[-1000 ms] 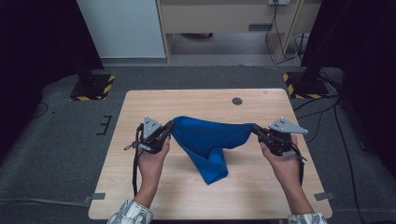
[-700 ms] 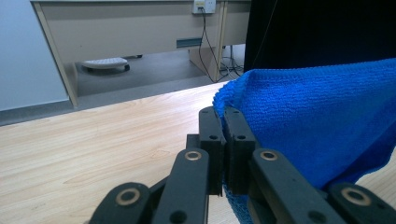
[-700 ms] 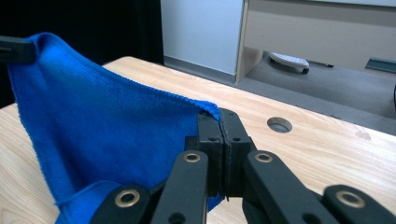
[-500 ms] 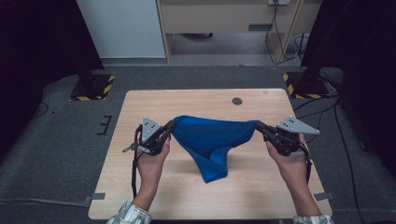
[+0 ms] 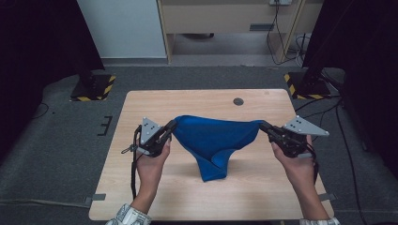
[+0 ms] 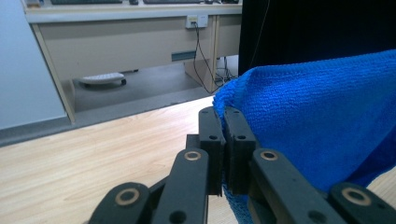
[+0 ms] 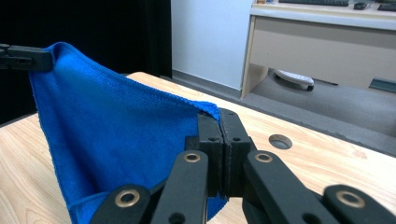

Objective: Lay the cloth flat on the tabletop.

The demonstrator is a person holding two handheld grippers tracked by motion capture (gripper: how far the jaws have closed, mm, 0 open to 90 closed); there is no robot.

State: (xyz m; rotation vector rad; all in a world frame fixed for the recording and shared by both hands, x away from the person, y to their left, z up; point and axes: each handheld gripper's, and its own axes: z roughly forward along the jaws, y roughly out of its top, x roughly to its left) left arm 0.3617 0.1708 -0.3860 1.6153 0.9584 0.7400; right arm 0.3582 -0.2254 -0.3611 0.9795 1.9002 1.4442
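Blue microfibre cloth [image 5: 213, 140] held up over the wooden counter [image 5: 141, 187], stretched between both claws. Left claw [image 5: 172, 125] clenched on the cloth's left corner; in the left gripper view its jaws stand pressed together with the terry edge [image 6: 233, 100] pinched between them. Right claw [image 5: 262, 125] clenched on the opposite corner, same picture in the right gripper view: jaws together on the cloth corner [image 7: 208, 109], with the other claw [image 7: 23, 57] at the far end of the top hem.

Change since a second ago: the right hand [image 5: 298, 161] has lifted and drawn outward a bit, left hand [image 5: 151, 161] about where it was. The top edge now runs tighter and more level between the two corners; the hanging part is shorter and narrower, and its lower tip [image 5: 213, 174] sits near or just touching the counter, can't tell which.

Judgement: cloth is being spread by two corners, probably to lay it flat or fold it. Top edge almost taut, the middle sags and the lower part is bunched into a fold, so not opened out yet. Round cable hole [image 5: 238, 101] at the counter's far side is clear of the cloth
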